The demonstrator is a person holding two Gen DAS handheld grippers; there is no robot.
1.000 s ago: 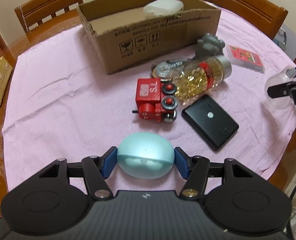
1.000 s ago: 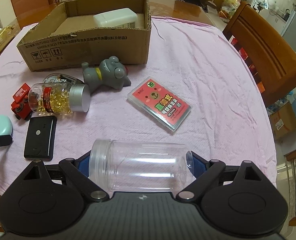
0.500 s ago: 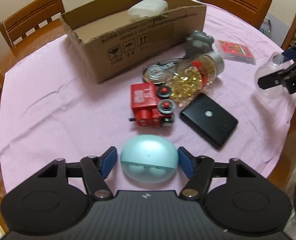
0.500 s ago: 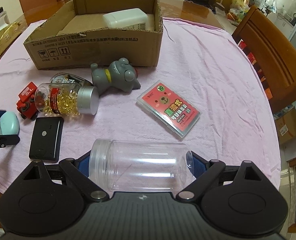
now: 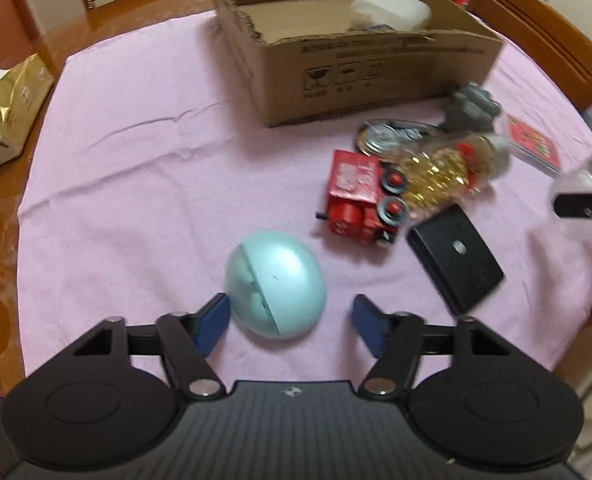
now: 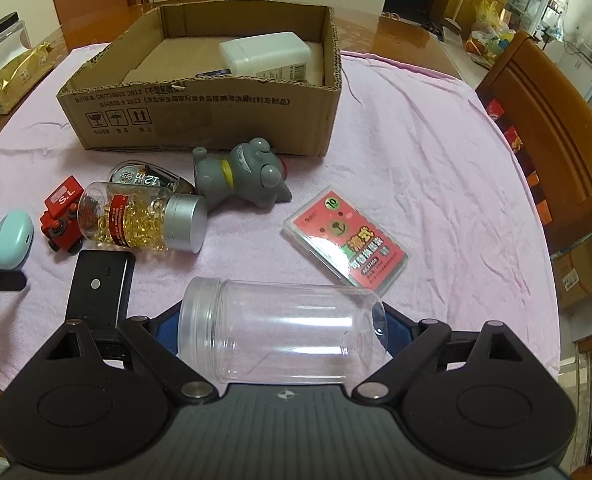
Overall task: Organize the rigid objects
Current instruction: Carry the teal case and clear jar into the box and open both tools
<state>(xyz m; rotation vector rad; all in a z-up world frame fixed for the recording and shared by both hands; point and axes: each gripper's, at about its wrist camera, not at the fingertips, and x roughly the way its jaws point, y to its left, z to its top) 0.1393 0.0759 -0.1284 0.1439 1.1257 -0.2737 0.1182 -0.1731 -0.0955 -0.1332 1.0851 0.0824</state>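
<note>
Left wrist view: the left claw (image 5: 290, 316) is seen low over the bench (image 5: 155, 160), which is covered by a pink cloth, with the teal egg-shaped case (image 5: 275, 284) lying on the cloth just ahead of its blue pads and only partly between them. A second earlier the case was seated squarely between both pads; now it is turned (its seam runs diagonally) and shifted toward the left pad, which is touching it or just beside it, while a clear strip of cloth is left between the case and the right pad. The jaws have just been closing, yet nothing is pressed from both sides, so the case is judged not to be gripped. A fresh, centred closing is probably needed before it can be lifted.

In the right wrist view the right claw (image 6: 281, 328) is shown unchanged: its jaws are spread wide and clamped end to end on the clear empty jar (image 6: 279, 340), which is held lying across them above the cloth.

The cardboard box (image 5: 376, 68) stands well ahead of both claws, with a white container (image 6: 265, 56) already inside. The red toy train (image 5: 356, 196) and the black power bank (image 5: 456, 264) are left ahead and to the right of the left claw, so most of the sorting is judged still to be done.
</note>
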